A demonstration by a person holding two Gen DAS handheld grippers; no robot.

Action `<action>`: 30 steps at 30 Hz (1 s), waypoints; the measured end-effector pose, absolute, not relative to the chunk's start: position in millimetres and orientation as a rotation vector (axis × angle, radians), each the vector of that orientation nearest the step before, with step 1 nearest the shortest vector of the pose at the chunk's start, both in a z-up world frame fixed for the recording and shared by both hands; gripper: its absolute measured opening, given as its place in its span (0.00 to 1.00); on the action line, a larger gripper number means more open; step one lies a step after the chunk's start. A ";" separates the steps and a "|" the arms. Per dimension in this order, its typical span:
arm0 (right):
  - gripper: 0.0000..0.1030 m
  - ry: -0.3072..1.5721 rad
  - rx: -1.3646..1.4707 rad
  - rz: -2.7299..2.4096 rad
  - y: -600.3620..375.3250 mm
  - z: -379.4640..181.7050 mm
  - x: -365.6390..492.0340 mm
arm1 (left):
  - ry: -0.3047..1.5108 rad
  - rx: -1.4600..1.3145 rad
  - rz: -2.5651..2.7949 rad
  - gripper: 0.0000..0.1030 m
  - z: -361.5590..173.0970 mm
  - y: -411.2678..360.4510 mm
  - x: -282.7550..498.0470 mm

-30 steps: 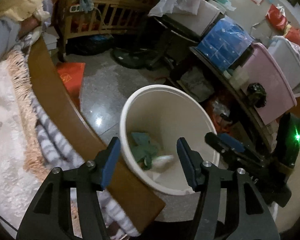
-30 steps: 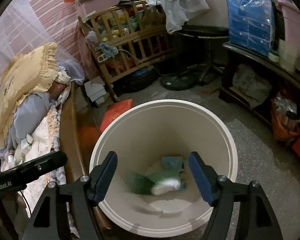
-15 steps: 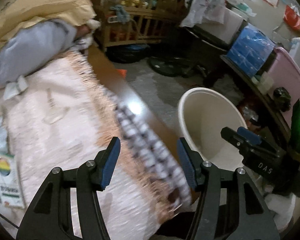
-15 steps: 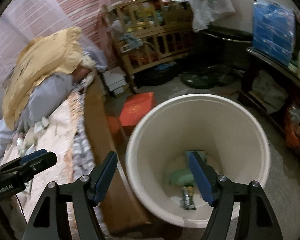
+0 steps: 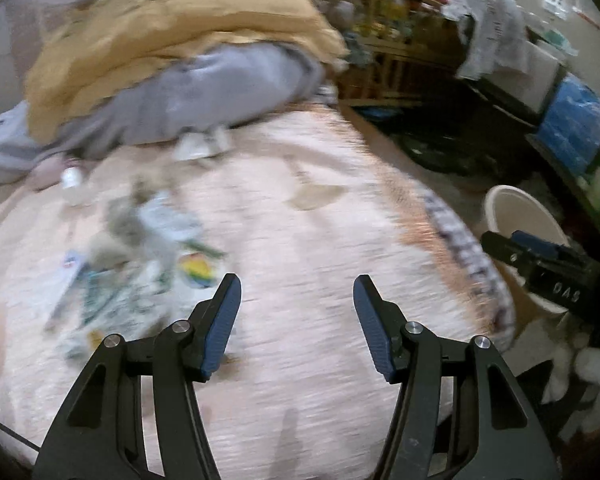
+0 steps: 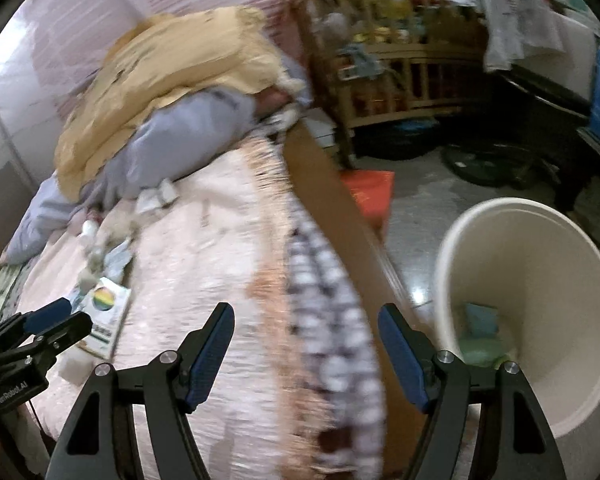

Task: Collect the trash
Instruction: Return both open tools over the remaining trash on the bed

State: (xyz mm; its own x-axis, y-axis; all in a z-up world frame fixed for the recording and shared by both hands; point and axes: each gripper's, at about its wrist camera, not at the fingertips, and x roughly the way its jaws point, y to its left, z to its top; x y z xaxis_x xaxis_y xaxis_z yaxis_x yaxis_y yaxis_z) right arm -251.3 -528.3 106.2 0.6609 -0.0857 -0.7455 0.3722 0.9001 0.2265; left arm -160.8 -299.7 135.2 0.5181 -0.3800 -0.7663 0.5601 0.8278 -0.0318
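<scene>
Lettering "DAS", white on black, stood on the body of the right gripper point(image 5: 540, 258), seen from the left wrist; "GenRobot.AI", white on black, stood on the body of the left gripper point(image 6: 56, 322), seen from the right wrist; print on the rainbow-marked packet point(image 6: 104, 312) on the bed was too blurred to read

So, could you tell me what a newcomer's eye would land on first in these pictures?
Probably the big cream bucket on the floor beside the bed, with a few scraps at its bottom. Next, the litter scattered on the pink blanket, ahead and left of the open, empty left gripper. Behind it, a yellow pillow tops grey bedding at the bed's head.
</scene>
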 end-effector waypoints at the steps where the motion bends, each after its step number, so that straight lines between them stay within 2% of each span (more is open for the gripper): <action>1: 0.70 0.814 0.373 -0.255 -520.9 106.6 -246.2 | 0.854 0.232 -0.542 0.55 134.5 -286.3 -158.1; 15: 0.70 0.872 0.279 -0.059 -397.6 109.6 -162.9 | 0.861 0.161 -0.310 0.56 125.4 -142.3 -116.0; 30: 0.72 0.927 0.265 -0.057 -332.4 101.9 -90.4 | 0.860 0.114 -0.259 0.56 111.3 -68.0 -63.1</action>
